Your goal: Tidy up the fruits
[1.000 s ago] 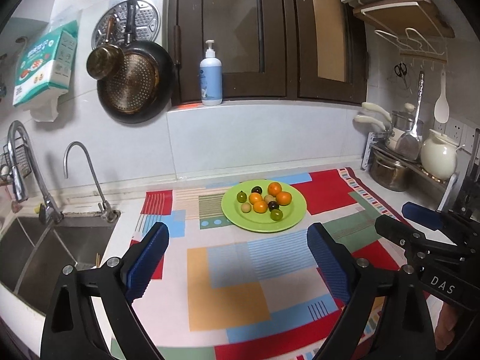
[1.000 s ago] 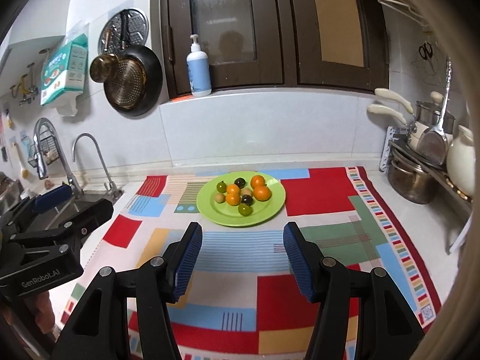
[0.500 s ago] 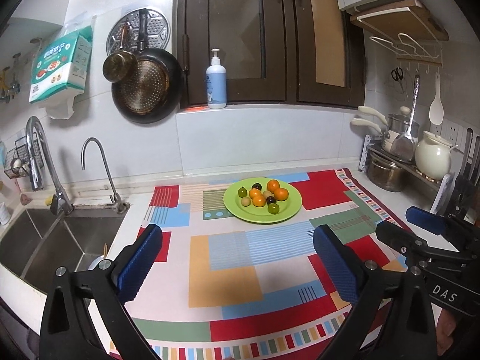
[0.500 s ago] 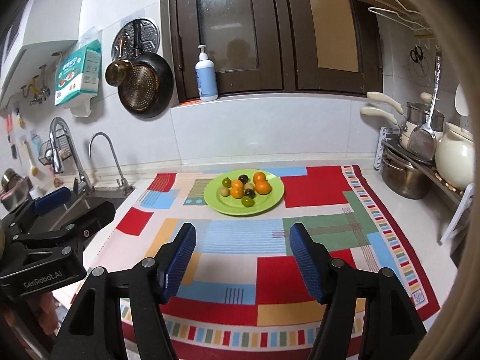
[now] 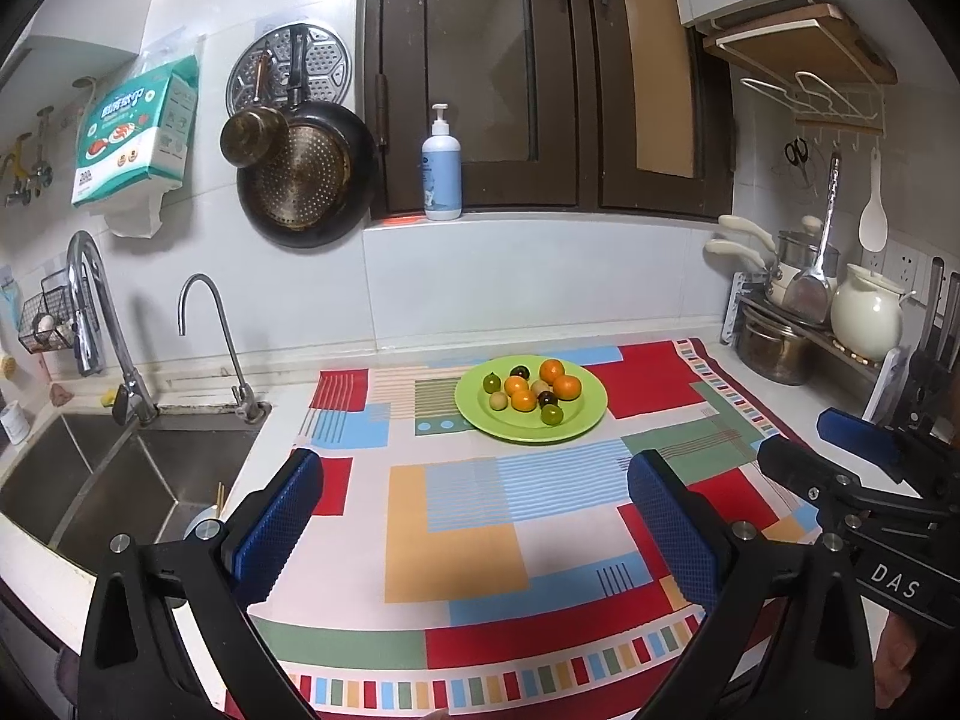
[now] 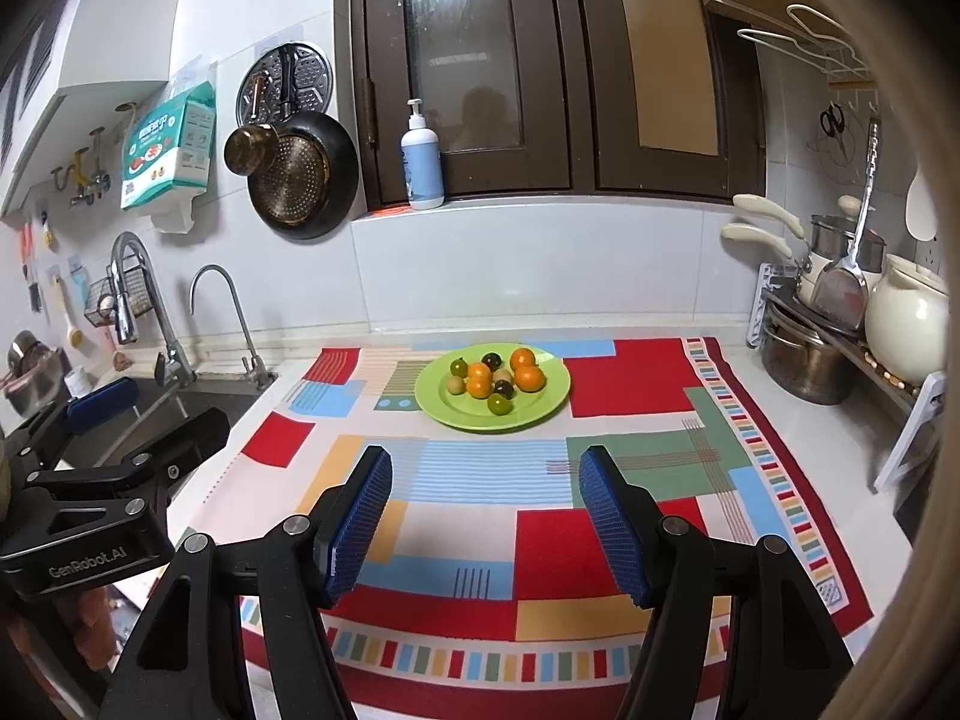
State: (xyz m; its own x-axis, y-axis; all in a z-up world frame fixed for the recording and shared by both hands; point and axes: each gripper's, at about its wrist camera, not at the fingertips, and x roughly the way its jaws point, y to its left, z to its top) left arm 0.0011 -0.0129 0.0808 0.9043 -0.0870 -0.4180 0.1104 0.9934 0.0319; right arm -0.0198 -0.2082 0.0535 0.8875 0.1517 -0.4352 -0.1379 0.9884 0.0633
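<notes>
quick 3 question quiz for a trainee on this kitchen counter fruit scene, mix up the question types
1. True or false: the round lime-green plate rests on the multicoloured patchwork cloth.
2. How many orange fruits lie on that plate? A) two B) four C) six
3. Fill in: neither the left gripper nor the right gripper has anything between its blue fingers; both are ____.

Key
1. True
2. B
3. open
</notes>
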